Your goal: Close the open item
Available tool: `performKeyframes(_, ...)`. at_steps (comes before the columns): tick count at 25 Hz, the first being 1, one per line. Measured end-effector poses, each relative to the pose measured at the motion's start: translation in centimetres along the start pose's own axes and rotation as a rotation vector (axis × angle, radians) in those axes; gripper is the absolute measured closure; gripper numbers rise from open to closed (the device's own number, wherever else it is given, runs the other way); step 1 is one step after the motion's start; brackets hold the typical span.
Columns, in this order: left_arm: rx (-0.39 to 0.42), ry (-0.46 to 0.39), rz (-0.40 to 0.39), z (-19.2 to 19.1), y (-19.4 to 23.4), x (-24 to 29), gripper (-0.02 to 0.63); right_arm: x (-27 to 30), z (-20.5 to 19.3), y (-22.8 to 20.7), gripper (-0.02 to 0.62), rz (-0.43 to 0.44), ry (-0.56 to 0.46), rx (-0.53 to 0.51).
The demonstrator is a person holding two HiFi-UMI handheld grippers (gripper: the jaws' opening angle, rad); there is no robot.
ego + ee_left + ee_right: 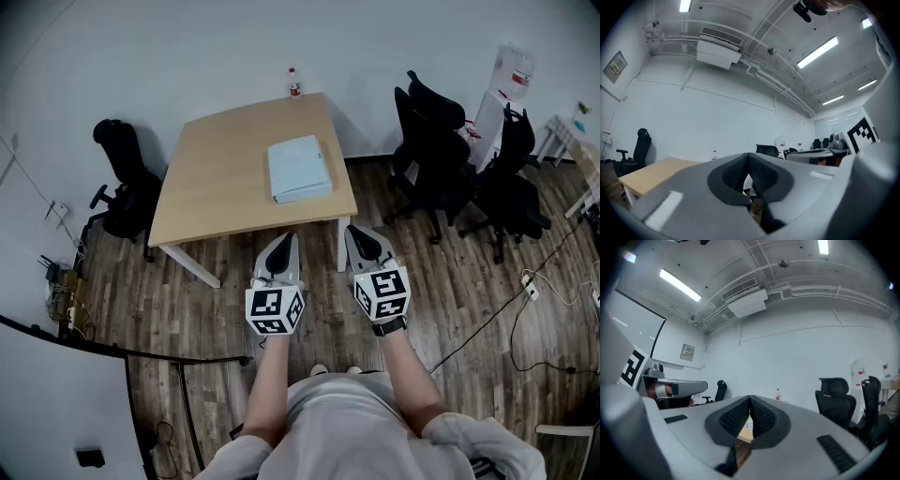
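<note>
Left gripper (749, 169) and right gripper (750, 412) both pinched shut, nothing between the jaws, held side by side. Ahead, well apart from both: wooden table (216, 187) bearing a pale blue flat case (299, 169), perhaps a binder or laptop. Hard to tell whether open. Untouched; approach and closing seemingly all left.
</note>
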State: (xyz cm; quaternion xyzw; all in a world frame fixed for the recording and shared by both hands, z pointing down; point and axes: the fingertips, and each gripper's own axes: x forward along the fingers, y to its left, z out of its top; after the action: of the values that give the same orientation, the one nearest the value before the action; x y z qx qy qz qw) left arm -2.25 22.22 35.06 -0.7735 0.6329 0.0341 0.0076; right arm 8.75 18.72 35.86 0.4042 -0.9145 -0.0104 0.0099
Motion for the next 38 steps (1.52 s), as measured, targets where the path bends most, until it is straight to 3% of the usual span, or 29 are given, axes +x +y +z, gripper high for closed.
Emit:
performKeyframes(9, 0.001, -0.005, 0.032, 0.4, -1.7, 1.8, 0.597, -0.9, 0.5, -3.0, 0.581, -0.003, -0.013, -0.003)
performKeyframes(17, 0.032, -0.007, 0.06, -0.1, -3.4, 2.3, 0.597, -0.7, -0.8, -4.1, 0.581, 0.045, -0.017, -0.005)
performKeyframes(26, 0.018, 0.02, 0.099, -1.8, 0.9, 5.8, 0.597, 5.0, -2.5, -5.1, 0.581, 0.068, 0.01, 0.019)
performKeyframes(38, -0.029, 0.02, 0.039, -3.1, 11.2, 18.8, 0.597, 20.2, -2.7, -7.9, 0.581, 0.061, 0.013, 0.015)
